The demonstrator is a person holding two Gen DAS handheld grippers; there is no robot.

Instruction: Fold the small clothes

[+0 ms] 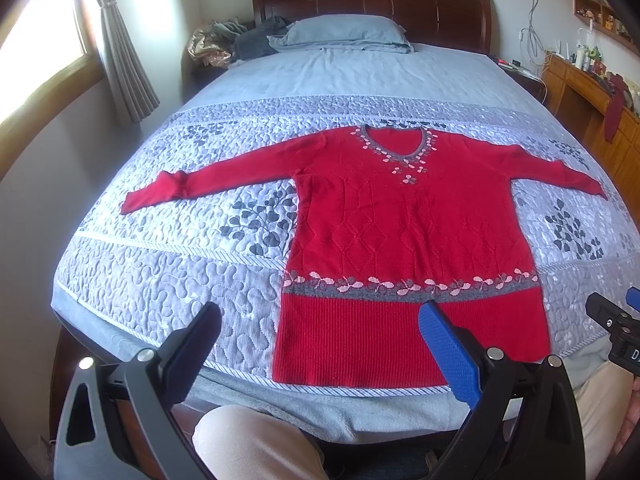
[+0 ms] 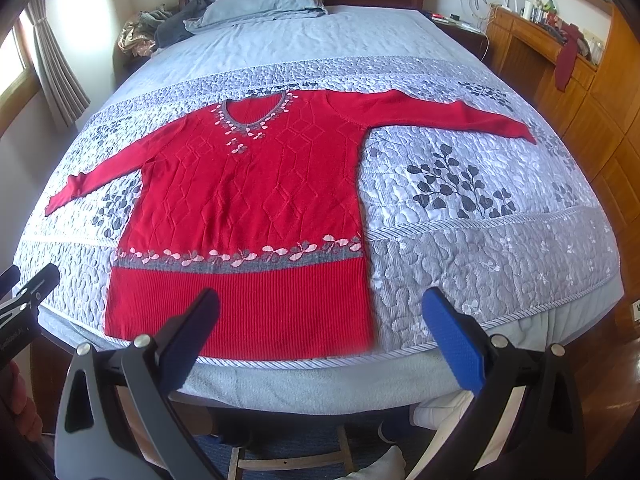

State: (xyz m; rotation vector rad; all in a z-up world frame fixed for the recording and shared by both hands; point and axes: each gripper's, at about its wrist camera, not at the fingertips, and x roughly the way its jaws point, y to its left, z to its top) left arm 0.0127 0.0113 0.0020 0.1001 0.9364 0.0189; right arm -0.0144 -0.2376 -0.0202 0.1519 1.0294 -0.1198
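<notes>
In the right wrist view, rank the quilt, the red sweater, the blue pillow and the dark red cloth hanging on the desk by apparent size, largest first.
1. Quilt
2. Red sweater
3. Blue pillow
4. Dark red cloth

The pillow and cloth lie farther off, so their true sizes are unsure.

Only a white partial letter "D" shows on the black body of the right gripper [image 1: 624,350]; nothing else readable.

Bed [image 1: 280,80] wearing grey-blue quilted cover [image 1: 160,280]. Red sweater [image 1: 400,220] lying flat near foot edge, sleeves spreading sideways. Pillow [image 1: 344,30] sitting by headboard, clothes pile [image 1: 240,40] lying beside it.
</notes>
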